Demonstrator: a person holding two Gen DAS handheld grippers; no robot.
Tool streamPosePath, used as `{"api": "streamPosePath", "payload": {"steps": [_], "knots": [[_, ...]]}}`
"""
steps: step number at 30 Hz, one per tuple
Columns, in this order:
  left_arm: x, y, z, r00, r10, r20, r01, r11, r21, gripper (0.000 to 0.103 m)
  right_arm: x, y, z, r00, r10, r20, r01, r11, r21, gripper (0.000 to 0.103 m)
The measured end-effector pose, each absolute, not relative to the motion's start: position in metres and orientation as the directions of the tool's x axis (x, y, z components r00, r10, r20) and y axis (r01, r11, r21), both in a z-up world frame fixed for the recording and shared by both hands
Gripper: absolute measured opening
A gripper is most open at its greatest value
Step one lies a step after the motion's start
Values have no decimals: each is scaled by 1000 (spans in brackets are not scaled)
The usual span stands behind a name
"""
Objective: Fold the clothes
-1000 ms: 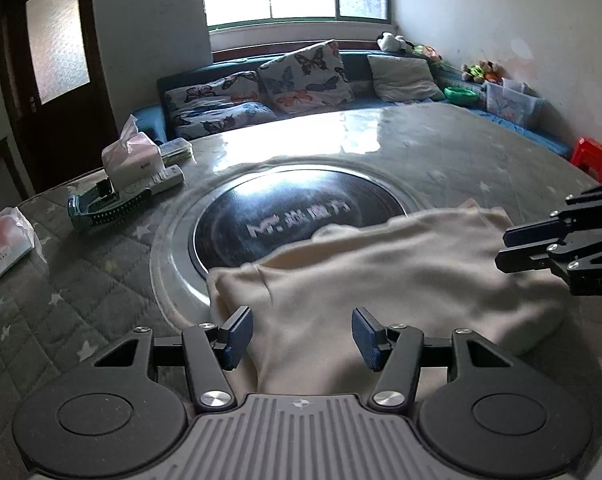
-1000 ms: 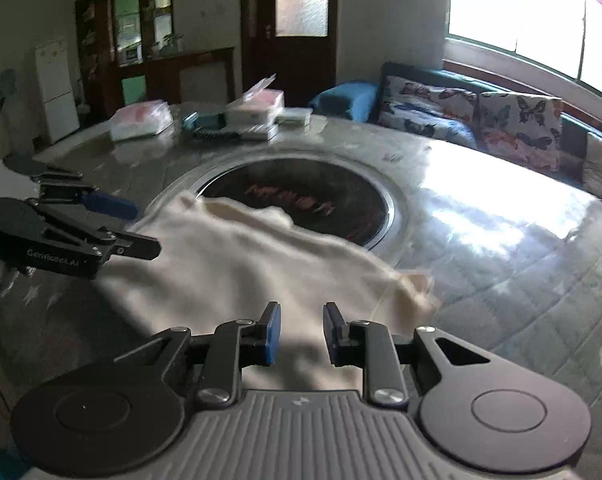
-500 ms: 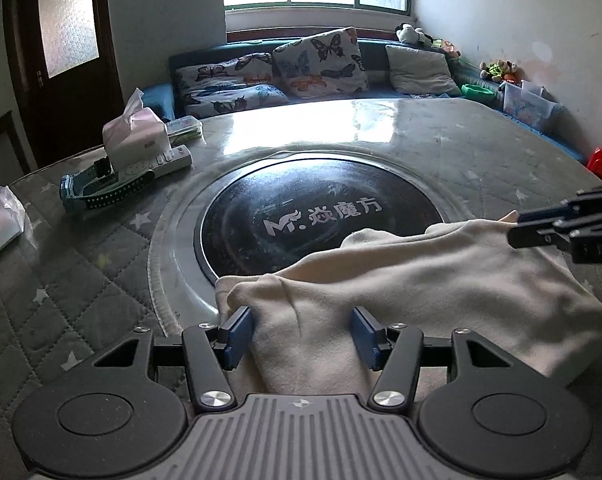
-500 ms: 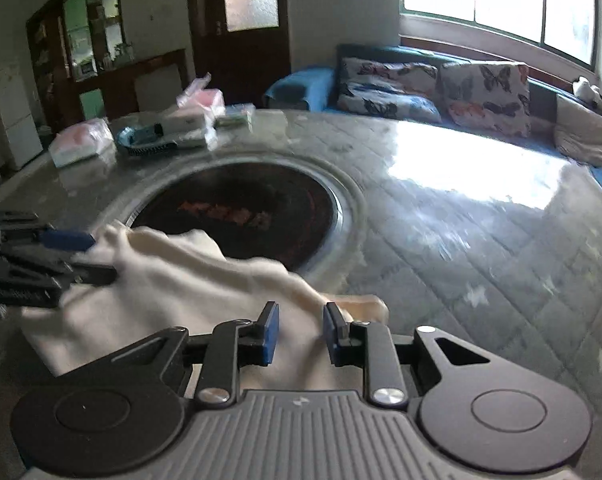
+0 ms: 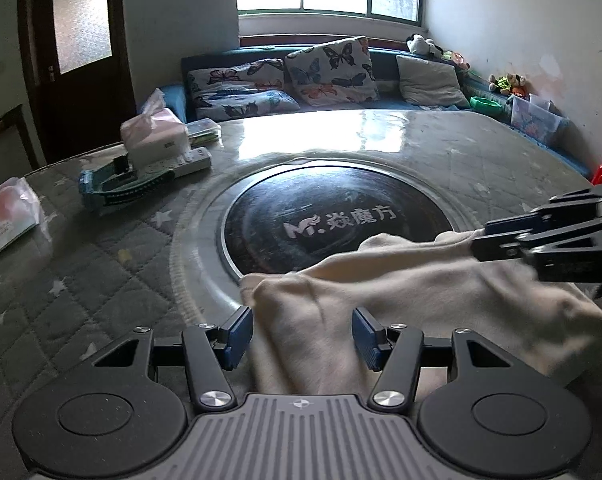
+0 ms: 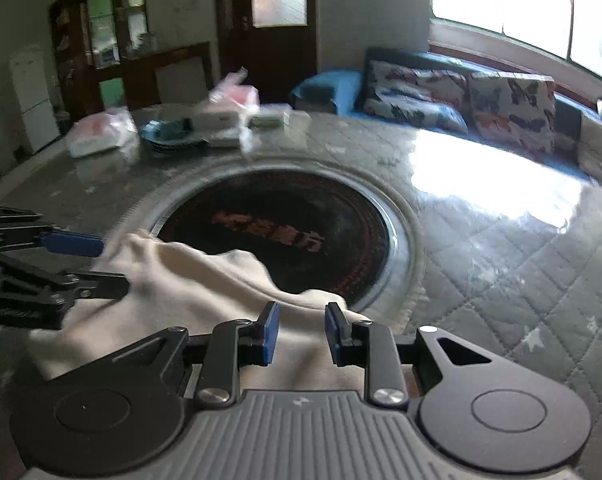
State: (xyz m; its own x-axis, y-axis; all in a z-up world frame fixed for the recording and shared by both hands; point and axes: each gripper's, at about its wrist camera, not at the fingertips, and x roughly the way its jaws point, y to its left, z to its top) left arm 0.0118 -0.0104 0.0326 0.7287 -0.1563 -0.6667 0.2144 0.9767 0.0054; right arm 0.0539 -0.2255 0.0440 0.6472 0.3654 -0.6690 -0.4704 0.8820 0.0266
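Cream knitted garment (image 5: 401,308) lies bunched at the near rim of the round black glass hotplate (image 5: 333,220). Left gripper (image 5: 302,338) spread around a fold. Right gripper (image 6: 299,334) narrower, apparently not pinching.

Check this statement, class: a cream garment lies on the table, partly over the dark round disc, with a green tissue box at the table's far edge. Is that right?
Not quite. The tissue box is pink and white, not green, as the left wrist view shows. The rest holds: the cream garment lies on the table, partly over the dark round disc.
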Motion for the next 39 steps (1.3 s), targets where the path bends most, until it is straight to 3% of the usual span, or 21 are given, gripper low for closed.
{"api": "streamPosePath", "payload": {"steps": [8, 15, 23, 27, 39], "knots": [[-3, 3, 28, 730, -129, -671, 183, 983, 10, 58, -1, -194, 53, 588, 474, -655, -619, 785, 13, 31], [-11, 12, 27, 730, -124, -672, 165, 986, -3, 58, -33, -167, 36, 565, 453, -690, -689, 719, -92, 33], [-11, 18, 30, 720, -114, -685, 141, 990, -17, 59, -41, -145, 48, 544, 506, -669, -735, 673, -88, 38], [-10, 23, 33, 717, -98, -690, 121, 993, -15, 62, -47, -125, 46, 515, 532, -671, -774, 626, -98, 48], [-3, 53, 45, 715, -101, -692, 17, 992, -127, 75, -44, -75, 29, 509, 528, -680, -806, 569, -162, 47]]}}
